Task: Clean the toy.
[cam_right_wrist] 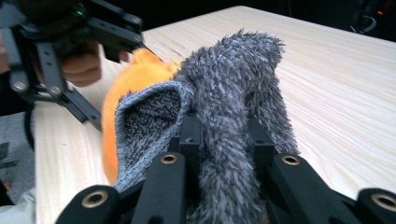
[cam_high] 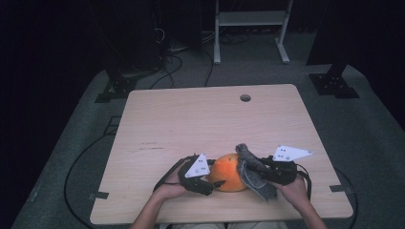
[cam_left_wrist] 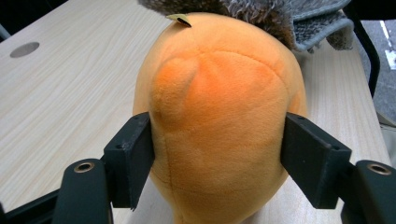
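Observation:
An orange plush toy (cam_high: 229, 172) lies on the wooden table (cam_high: 191, 119) near its front edge. My left gripper (cam_high: 212, 179) comes at it from the left, and its two black jaws press on both sides of the plush toy (cam_left_wrist: 219, 116). From the right, my right gripper (cam_high: 258, 167) is shut on a fluffy grey cloth (cam_high: 253, 179), which drapes against the toy's right side. In the right gripper view the cloth (cam_right_wrist: 233, 79) is bunched up between the jaws of the right gripper (cam_right_wrist: 224, 140), with the toy (cam_right_wrist: 133, 79) and the left gripper (cam_right_wrist: 112, 42) behind it.
A round cable hole (cam_high: 245, 98) sits near the table's far edge. Bare wood stretches across the far half of the table. Beyond it a white frame (cam_high: 248, 19) and dark stands rest on grey carpet, with cables (cam_high: 167, 67) trailing over the floor.

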{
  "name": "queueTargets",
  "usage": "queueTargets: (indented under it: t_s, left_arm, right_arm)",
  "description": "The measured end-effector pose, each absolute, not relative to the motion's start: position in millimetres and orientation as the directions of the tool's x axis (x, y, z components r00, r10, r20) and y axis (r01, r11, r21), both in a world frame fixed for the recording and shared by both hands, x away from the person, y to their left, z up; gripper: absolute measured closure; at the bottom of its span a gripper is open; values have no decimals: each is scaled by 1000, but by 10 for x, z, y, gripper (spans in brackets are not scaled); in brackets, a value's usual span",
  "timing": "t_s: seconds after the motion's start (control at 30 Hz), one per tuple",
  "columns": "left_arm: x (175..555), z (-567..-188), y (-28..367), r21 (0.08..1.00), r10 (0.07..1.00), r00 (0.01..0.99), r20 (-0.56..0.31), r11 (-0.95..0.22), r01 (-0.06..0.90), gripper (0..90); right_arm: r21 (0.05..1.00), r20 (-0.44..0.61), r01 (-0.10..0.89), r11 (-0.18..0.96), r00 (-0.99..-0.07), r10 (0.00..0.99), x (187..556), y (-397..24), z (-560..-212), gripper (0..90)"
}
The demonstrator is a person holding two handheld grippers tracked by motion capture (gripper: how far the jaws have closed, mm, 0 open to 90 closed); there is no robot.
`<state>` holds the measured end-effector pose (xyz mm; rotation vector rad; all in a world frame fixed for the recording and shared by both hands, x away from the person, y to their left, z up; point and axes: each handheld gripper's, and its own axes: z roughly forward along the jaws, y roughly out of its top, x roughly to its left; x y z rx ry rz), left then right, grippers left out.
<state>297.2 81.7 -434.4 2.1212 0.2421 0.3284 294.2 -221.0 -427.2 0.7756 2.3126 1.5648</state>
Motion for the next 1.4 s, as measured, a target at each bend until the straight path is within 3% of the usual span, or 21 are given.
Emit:
queueTargets:
  t_s: [0.17,0.4,0.57,0.83,1.0,1.2,1.4]
  left_arm:
    - [2974,-4256,764,879,311,948,67,-468,92,160]
    - [3003,-4309,833,864,313,945,94,-497,78,285]
    - [3043,-4340,925,860,314,947,70,-500,102,296]
    - [3059,-4356,1034,850,280,958,56,-517,101,294]
    - [3065,-4359,1050,849,276,960,52,-517,103,291]
    - [3079,-4375,1071,852,281,959,46,-513,109,283]
    - [3108,-4392,1099,858,283,959,26,-499,124,278]
  right_arm:
    - [917,62,270,295,-826,561,2880,-2138,-4239,731]
    - [915,92,289,281,-829,552,2944,-2168,-4297,730]
    - [891,127,354,285,-796,592,3022,-2286,-4420,730]
    - [899,141,342,273,-817,558,3005,-2232,-4411,726]
    - [850,124,403,340,-779,614,3084,-2309,-4521,725]
    - [899,105,324,294,-812,574,2982,-2274,-4386,725]
    - [850,124,389,355,-803,583,3073,-2289,-4545,724]
